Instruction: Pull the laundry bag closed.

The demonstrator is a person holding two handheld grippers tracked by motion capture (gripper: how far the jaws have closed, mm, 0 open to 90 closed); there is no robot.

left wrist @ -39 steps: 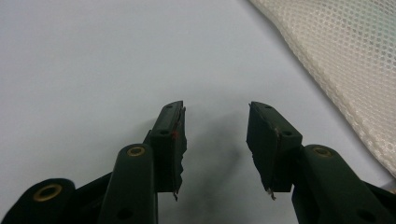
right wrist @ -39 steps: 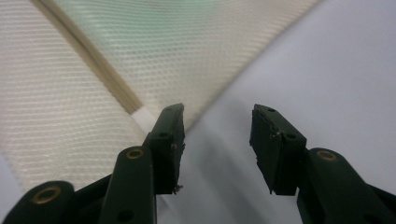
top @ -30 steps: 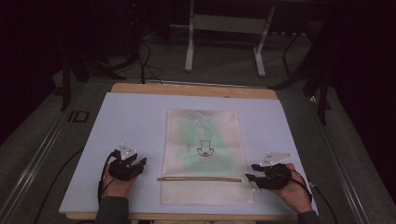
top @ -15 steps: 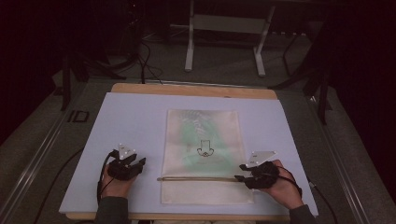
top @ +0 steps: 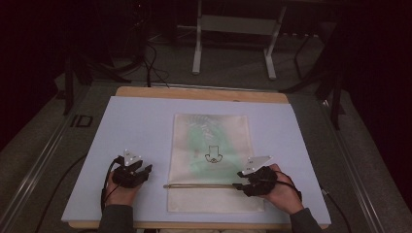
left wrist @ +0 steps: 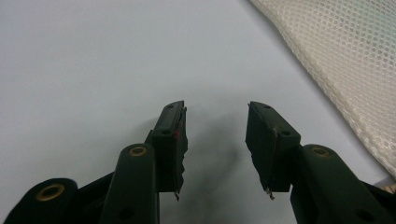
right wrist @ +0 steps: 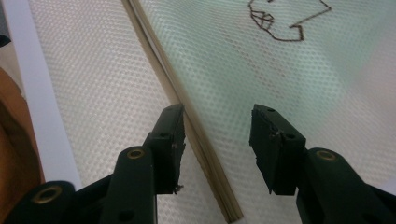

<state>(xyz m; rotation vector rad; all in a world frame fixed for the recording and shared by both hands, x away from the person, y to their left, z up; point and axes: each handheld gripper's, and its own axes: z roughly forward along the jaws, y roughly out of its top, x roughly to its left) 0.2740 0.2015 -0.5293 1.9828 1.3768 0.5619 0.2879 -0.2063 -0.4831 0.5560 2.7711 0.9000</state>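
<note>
A flat, cream-white mesh zip pouch (top: pixel 211 162) with a small dark printed figure and a green tint showing through lies in the middle of the pale blue-grey bench (top: pixel 141 126), its long side running away from the person. Nearest the person, a tan zipper strip (top: pixel 201 185) crosses the pouch from side to side. The pouch looks light, soft and floppy, likely to sag and fold if lifted by one corner; the stiffer zipper strip, or its end, seems the best place to grip.

The right hand-held gripper (top: pixel 239 186) rests low at the right end of the zipper strip, pointing left along it. In the right gripper view its jaws stand apart, straddling the strip (right wrist: pixel 187 121), holding nothing. The hand (top: pixel 282 194) behind it lies just beside the pouch's right edge.

The left hand-held gripper (top: pixel 143 171) sits on bare bench left of the pouch, near but apart from it, jaws likewise parted and empty, angled toward the mesh edge (left wrist: pixel 345 70).
</note>
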